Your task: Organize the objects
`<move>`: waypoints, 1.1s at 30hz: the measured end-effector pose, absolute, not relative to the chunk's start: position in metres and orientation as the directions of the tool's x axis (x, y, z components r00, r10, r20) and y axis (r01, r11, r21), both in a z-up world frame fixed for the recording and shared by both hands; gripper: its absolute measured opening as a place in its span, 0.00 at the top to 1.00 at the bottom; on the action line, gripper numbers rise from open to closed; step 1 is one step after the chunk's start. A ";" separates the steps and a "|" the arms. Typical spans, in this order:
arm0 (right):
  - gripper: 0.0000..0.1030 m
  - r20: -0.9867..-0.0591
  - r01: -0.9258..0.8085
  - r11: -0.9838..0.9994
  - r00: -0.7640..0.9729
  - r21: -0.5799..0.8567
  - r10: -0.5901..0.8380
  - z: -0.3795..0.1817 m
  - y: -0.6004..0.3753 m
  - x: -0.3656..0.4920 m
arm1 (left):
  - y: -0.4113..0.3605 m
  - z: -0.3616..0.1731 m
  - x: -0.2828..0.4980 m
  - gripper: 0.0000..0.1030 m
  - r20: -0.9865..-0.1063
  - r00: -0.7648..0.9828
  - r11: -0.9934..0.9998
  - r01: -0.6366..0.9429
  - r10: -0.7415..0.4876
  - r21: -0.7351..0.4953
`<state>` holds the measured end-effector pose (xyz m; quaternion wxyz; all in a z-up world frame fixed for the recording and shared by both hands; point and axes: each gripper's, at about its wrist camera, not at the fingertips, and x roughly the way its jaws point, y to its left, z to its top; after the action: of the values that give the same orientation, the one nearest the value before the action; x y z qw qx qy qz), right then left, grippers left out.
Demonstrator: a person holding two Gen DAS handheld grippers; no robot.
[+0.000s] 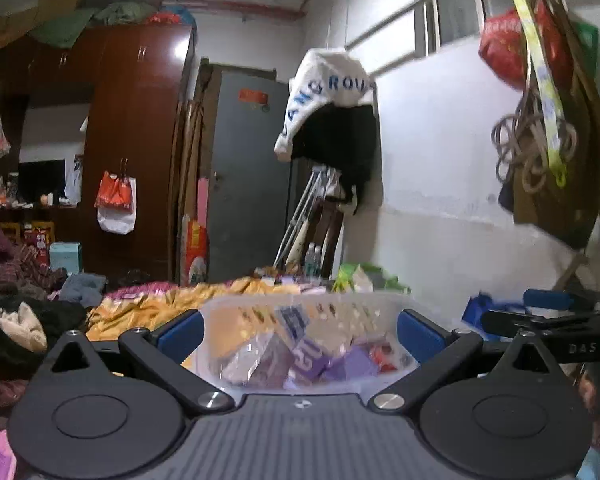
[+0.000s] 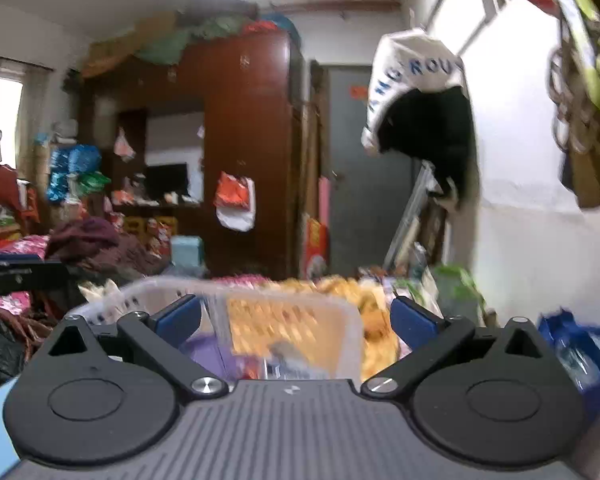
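A translucent white plastic basket (image 1: pixel 300 304) sits right in front of both grippers. It holds several small packets (image 1: pixel 300 356), purple, white and red. My left gripper (image 1: pixel 300 330) is open, its blue-padded fingers (image 1: pixel 180 332) wide apart on either side of the basket, which fills the gap. My right gripper (image 2: pixel 296 320) is open too; the basket's right end (image 2: pixel 340 316) lies between its fingers (image 2: pixel 414 322). The right gripper also shows at the right edge of the left wrist view (image 1: pixel 540 320). The image is blurred by motion.
A bed with a yellow quilt (image 1: pixel 148 304) and piles of clothes (image 1: pixel 20 320) lies behind the basket. A brown wardrobe (image 1: pixel 136 140), a grey door (image 1: pixel 248 168) and a white wall with hanging bags (image 1: pixel 540 60) stand beyond. A blue bag (image 2: pixel 580 348) is at the right.
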<state>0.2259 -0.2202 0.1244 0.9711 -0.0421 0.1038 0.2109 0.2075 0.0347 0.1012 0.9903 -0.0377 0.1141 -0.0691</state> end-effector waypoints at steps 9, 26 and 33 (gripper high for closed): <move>0.00 -0.297 -0.446 0.893 0.862 -0.055 0.412 0.116 -0.222 0.229 | 0.011 0.088 0.210 0.00 -0.296 0.950 0.995 0.092 -0.100 -0.042; 0.00 -0.305 -0.447 0.894 0.857 -0.038 0.416 0.107 -0.227 0.226 | -0.006 0.082 0.210 0.00 -0.329 0.941 0.997 0.076 -0.074 -0.008; 0.00 -0.301 -0.448 0.893 0.856 -0.025 0.421 0.107 -0.230 0.228 | -0.009 0.081 0.210 0.00 -0.333 0.940 0.998 0.069 -0.066 -0.003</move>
<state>0.2276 -0.2304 0.1069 0.9621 -0.0469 0.1452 0.2259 0.2104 -0.0086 0.0811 0.9850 0.0045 0.1690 -0.0345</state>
